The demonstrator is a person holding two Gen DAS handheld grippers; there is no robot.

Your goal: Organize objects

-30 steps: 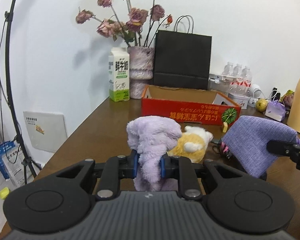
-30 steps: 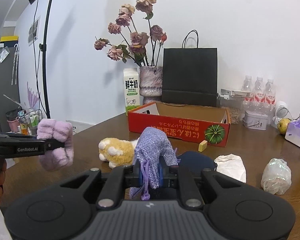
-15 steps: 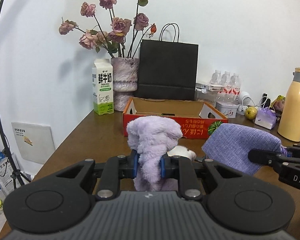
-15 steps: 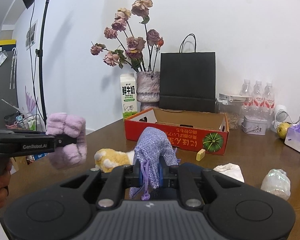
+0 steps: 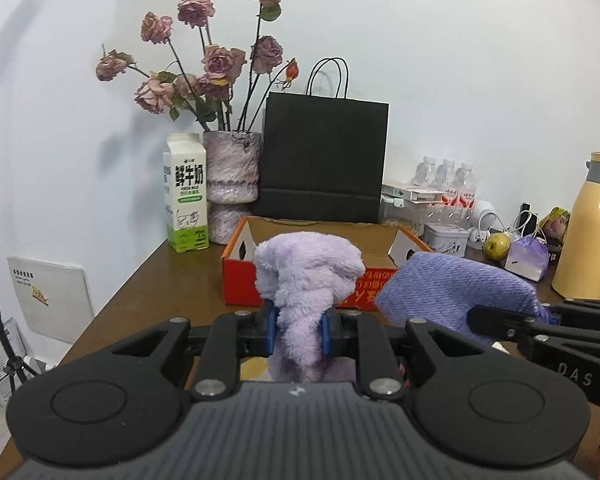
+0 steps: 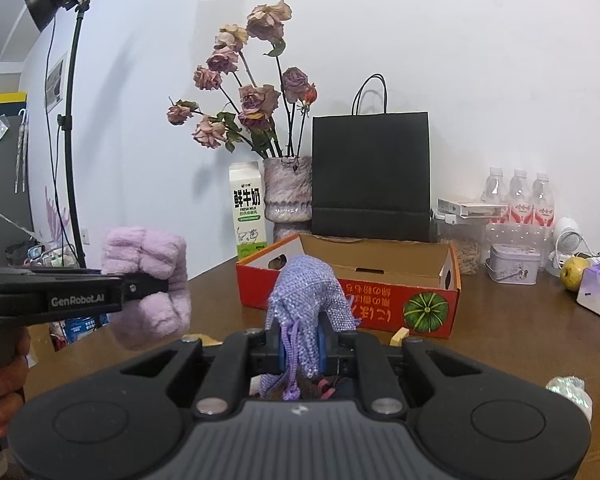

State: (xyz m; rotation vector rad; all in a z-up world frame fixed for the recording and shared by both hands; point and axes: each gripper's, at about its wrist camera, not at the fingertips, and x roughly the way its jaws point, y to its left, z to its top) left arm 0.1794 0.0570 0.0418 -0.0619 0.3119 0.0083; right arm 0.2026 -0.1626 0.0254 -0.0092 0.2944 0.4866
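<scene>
a: as the left wrist view shows, the left gripper (image 5: pixel 298 330) is clamped on a fluffy lilac plush (image 5: pixel 306 280), lifted clear of the brown table (image 5: pixel 156 284) and facing the red cardboard box (image 5: pixel 240 284). to its right the other tool carries a purple woven pouch (image 5: pixel 452 292) at about the same height.

b: and the right wrist view?

a: there the right gripper (image 6: pixel 300 346) is closed tight on the pouch (image 6: pixel 306 292), its cords hanging between the blue pads. the left tool appears at the left edge, a hand (image 6: pixel 4 396) on its grip, with the plush (image 6: pixel 148 280) pinched in its tips. the box (image 6: pixel 340 300) lies ahead, open at the top, and what little shows of its inside looks nearly bare.

b: how far along is the tidying?

a: by my reading, mid-carry: both items are picked up, neither is in the box. left on the table are a small yellow block (image 6: pixel 399 336) beside the box and a shiny wrapped bundle (image 6: pixel 570 392) at the right, so more trips seem likely.
</scene>
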